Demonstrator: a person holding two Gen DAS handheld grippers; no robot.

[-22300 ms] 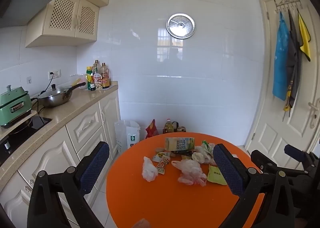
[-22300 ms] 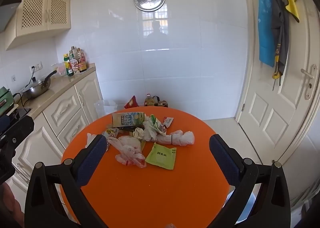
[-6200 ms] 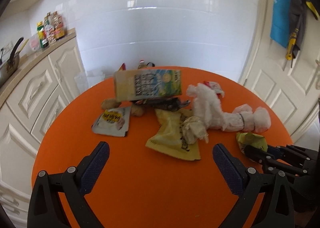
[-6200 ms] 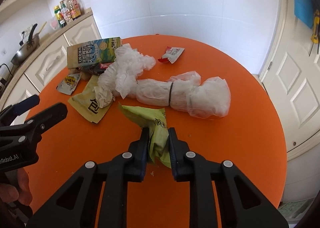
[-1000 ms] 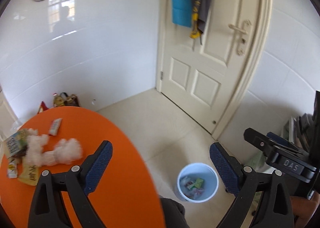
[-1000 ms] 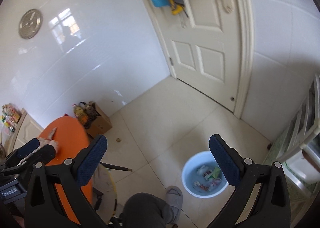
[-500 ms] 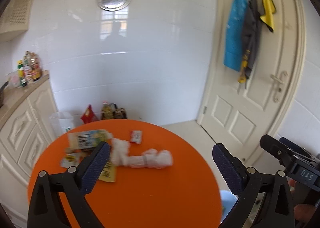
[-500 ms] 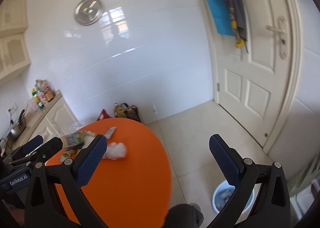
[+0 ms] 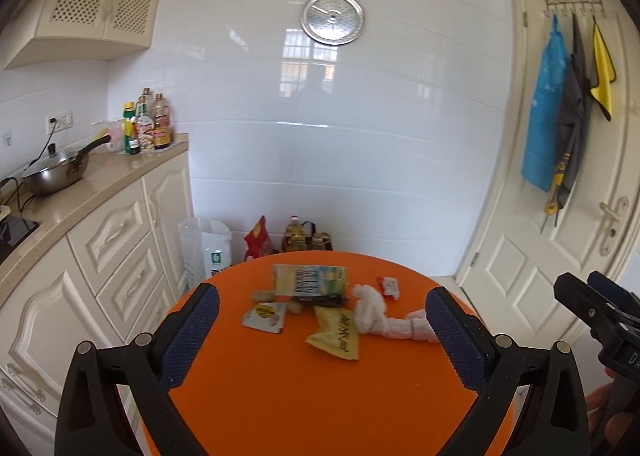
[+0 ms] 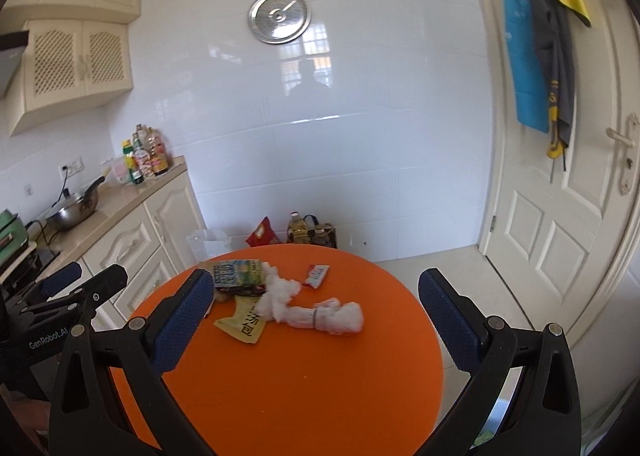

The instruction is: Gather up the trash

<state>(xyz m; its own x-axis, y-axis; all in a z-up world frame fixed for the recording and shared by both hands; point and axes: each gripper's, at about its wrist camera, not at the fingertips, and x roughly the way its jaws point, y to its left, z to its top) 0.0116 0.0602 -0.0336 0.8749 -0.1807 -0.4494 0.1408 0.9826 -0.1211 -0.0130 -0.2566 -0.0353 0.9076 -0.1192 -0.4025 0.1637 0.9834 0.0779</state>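
Note:
Trash lies on the far half of a round orange table (image 9: 304, 392) (image 10: 312, 380): a yellow-green carton (image 9: 308, 279) (image 10: 238, 273), a yellow packet (image 9: 337, 337) (image 10: 242, 323), a small grey-yellow sachet (image 9: 265, 316), a white wad of plastic tied with a band (image 9: 394, 321) (image 10: 316, 311), and a red-white wrapper (image 9: 388, 286) (image 10: 317, 275). My left gripper (image 9: 320, 340) hangs open over the near side, nothing between its fingers. My right gripper (image 10: 316, 324) is open and empty too, also short of the pile.
A kitchen counter (image 9: 80, 192) with a pan (image 9: 56, 172) and bottles (image 9: 146, 124) runs along the left over white cabinets. Bags and bottles (image 9: 296, 236) stand on the floor behind the table. A white door (image 10: 568, 224) with hanging cloths is at the right.
Both views have swung from the floor and the blue bin back to the table. The trash pile now sits ahead of both grippers. Both grippers stayed open and empty.

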